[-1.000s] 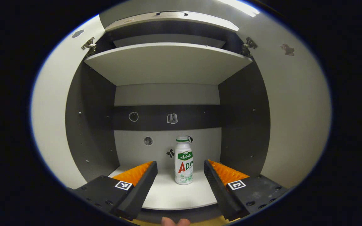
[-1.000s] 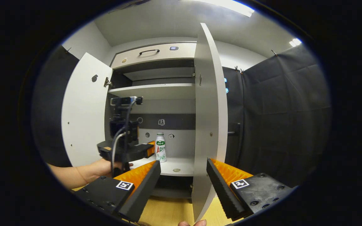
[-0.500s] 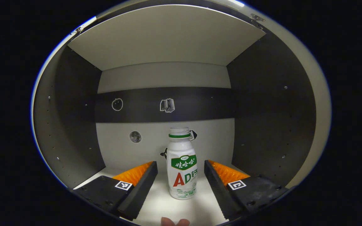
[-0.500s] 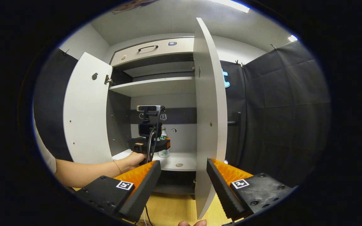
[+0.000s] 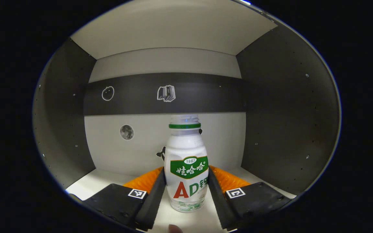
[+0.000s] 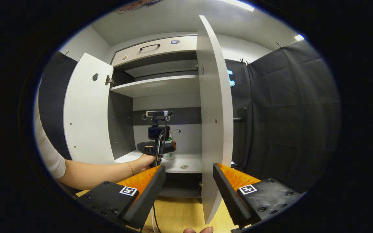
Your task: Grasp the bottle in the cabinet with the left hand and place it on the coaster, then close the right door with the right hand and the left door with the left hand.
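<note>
Left hand-held gripper (image 5: 186, 191) clamped on bottle (image 5: 186, 168), upright between its fingers on cabinet shelf (image 5: 86, 189). Right hand-held gripper (image 6: 189, 184) spread wide, right door (image 6: 214, 123) edge ahead, between its fingers.

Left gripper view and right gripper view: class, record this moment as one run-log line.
stage: grasping | left gripper: fingers against both sides of bottle, upright on cabinet shelf | right gripper: open, empty | right door: open | left door: open

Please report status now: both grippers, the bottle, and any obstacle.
Left gripper inside cabinet, fingers against both sides of upright bottle; firm grip unconfirmed. Right gripper open, empty, facing right door. Both doors open. No obstacle seen.
</note>
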`<state>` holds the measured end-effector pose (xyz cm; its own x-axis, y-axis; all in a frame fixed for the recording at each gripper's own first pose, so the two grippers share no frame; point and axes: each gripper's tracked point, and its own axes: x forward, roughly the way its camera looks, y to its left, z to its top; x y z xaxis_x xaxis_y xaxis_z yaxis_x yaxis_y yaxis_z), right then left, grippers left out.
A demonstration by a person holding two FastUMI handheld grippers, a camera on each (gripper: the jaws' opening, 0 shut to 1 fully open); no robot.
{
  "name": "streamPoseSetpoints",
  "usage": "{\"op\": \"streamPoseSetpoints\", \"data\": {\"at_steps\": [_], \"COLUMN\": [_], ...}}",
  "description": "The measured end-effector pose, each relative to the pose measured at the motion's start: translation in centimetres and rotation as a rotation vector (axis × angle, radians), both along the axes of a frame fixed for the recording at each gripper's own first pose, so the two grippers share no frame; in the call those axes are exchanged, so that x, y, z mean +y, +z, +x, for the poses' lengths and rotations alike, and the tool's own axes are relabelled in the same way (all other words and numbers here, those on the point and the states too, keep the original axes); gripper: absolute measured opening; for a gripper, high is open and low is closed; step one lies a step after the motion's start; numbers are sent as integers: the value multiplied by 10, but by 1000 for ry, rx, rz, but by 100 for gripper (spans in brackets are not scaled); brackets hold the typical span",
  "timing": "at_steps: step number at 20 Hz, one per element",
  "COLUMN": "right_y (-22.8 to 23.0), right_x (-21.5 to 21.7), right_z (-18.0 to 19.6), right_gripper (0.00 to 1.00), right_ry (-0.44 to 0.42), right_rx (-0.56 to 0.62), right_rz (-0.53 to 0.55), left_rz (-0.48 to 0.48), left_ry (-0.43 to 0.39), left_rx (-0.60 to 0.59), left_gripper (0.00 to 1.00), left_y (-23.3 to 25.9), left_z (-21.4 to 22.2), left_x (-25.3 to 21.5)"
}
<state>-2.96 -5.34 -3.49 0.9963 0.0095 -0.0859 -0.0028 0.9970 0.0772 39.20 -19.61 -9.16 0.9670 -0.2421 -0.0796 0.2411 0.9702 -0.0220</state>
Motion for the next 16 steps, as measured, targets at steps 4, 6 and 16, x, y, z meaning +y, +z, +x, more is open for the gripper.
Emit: {"op": "streamPoseSetpoints", "data": {"at_steps": [4, 6, 16], "right_y": [2, 1, 6], "right_x": [-2, -2, -15], "right_z": [-3, -4, -16], "right_gripper": [97, 97, 97], "right_ry": [-13, -13, -53], "right_rx": [-15, -14, -31], "right_rz": [-8, -10, -4], "left_rz": [-46, -58, -42], "left_ry": [-19, -25, -28], "left_rx": [-24, -51, -126], "left_gripper": [72, 72, 71], "left_y": [23, 42, 74], "left_z": [-27, -52, -213], "left_x": [3, 10, 54]}}
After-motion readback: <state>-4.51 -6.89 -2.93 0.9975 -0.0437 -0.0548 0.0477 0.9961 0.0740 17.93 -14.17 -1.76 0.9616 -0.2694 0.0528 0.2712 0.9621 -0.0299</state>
